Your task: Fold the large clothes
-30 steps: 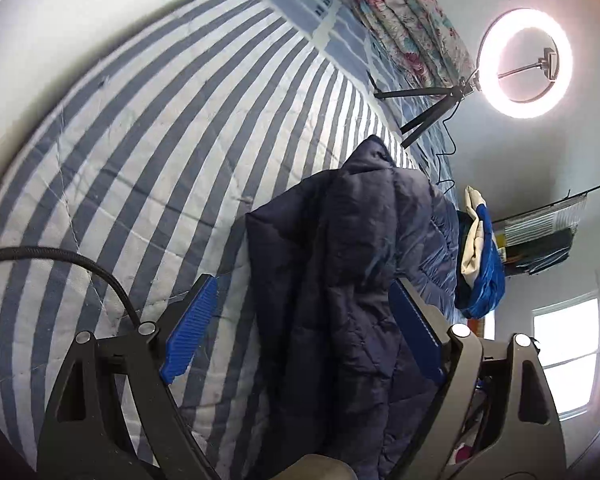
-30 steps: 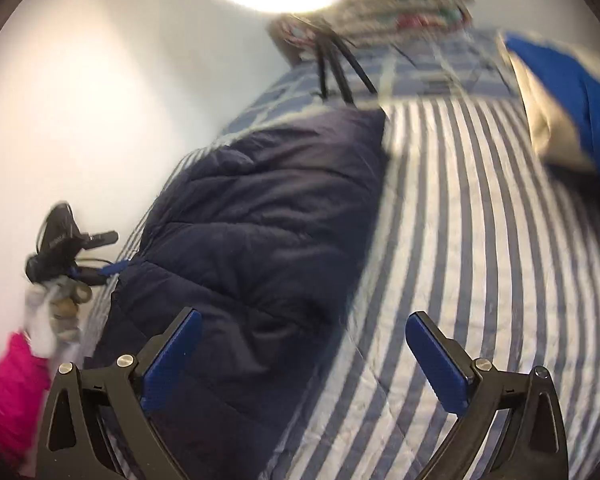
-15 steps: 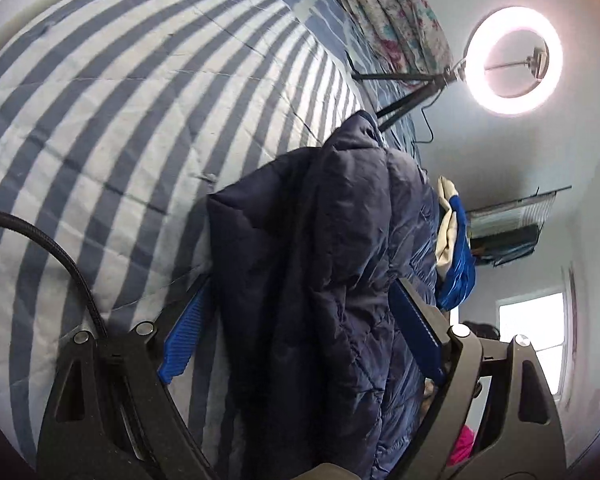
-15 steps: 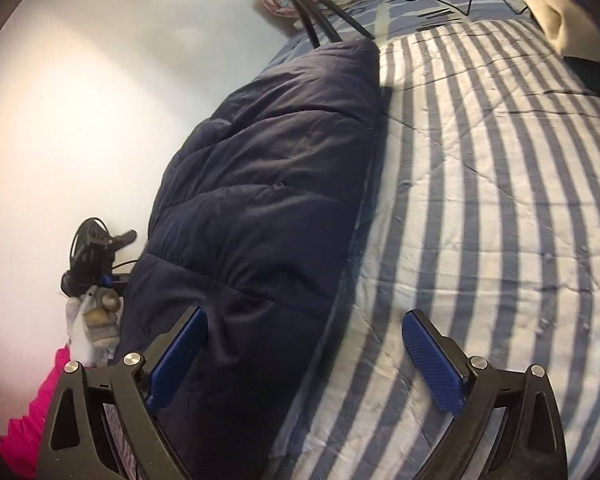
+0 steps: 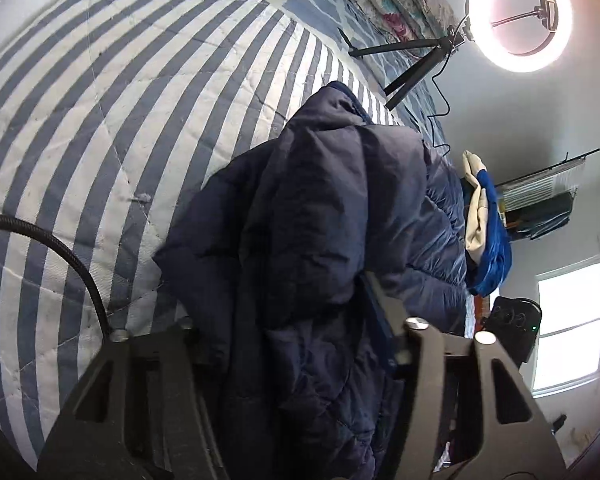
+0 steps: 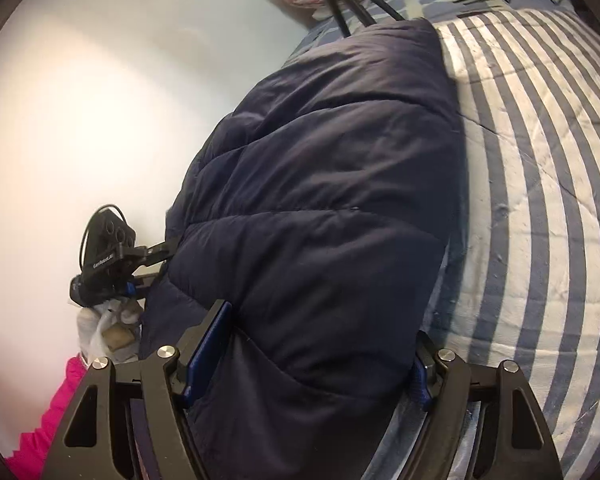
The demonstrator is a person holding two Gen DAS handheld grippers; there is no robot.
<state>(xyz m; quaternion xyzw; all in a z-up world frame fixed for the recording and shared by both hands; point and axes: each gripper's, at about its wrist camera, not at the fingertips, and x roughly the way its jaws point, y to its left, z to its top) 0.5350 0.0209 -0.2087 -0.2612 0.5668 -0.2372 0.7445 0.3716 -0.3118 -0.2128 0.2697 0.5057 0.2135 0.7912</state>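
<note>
In the left wrist view, the striped bed cover [image 5: 120,128] fills the left of the frame, and the dark blue padded jacket [image 5: 320,208] lies bunched at the centre. The left hand-held gripper [image 5: 284,344] has just been closing and now pinches its thick folds. In the right wrist view, the right hand-held gripper [image 6: 312,344], also just closing, clamps the jacket's [image 6: 332,184] lower edge at bottom centre.
</note>
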